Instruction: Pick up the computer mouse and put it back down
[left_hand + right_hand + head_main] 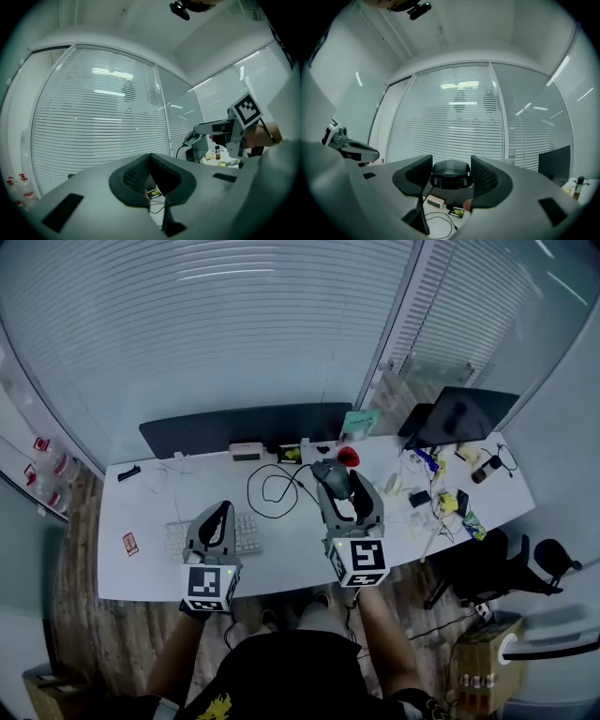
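In the head view my right gripper [331, 486] is shut on the dark grey computer mouse [332, 474] and holds it above the white desk [150, 512]. The mouse's black cable [272, 489] loops down onto the desk. The right gripper view shows the mouse [450, 173] wedged between the two black pads [415, 177], its rear toward the camera, blinds behind it. My left gripper [222, 510] hovers over the white keyboard [249, 536]. Its jaws [151, 161] are shut, tips together, with nothing between them. The right gripper's marker cube [247, 110] shows at the right of the left gripper view.
A dark screen panel [248, 427] runs along the desk's back edge. A black laptop [459, 416] and small clutter [441, 493] crowd the right end, with a red object [349, 457] near the mouse. An office chair [492, 568] stands at the lower right, a cardboard box [483, 662] below it.
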A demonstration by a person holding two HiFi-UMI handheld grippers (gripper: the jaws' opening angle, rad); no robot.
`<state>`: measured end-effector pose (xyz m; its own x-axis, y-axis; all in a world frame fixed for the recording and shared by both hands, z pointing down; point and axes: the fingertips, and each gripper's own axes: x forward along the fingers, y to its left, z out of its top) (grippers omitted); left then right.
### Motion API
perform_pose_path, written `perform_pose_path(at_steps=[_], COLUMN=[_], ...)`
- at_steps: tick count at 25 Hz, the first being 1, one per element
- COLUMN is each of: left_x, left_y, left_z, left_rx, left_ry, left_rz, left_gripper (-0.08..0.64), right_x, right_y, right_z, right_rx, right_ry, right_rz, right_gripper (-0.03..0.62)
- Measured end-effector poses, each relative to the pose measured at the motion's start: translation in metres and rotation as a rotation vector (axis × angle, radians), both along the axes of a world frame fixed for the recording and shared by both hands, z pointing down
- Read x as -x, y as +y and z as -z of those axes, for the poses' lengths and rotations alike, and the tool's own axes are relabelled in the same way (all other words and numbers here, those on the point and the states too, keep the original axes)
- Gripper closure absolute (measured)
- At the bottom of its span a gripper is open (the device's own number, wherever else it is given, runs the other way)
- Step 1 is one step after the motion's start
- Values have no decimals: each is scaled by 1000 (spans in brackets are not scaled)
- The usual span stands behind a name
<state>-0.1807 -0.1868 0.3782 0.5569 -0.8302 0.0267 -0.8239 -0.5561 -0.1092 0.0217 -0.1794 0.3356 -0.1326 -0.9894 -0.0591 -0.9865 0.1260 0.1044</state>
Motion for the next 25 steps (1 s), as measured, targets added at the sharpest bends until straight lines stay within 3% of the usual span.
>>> perform_pose_path(at_steps=[7, 18, 25], left_x=[-46, -182, -239], left_y=[-4, 13, 27], left_z=[24, 34, 30], left_rx=[-21, -47, -65], left_ry=[14, -7, -21], left_rz=[50, 102, 137], left_gripper=[548, 548, 547], right_x=[-48, -169, -211], right_y=[0, 12, 16], right_z=[27, 37, 32], right_rx=[-35, -53, -64], right_ry=[-28, -46, -51], right_rz=[31, 114, 190], right_gripper=[318, 318, 318])
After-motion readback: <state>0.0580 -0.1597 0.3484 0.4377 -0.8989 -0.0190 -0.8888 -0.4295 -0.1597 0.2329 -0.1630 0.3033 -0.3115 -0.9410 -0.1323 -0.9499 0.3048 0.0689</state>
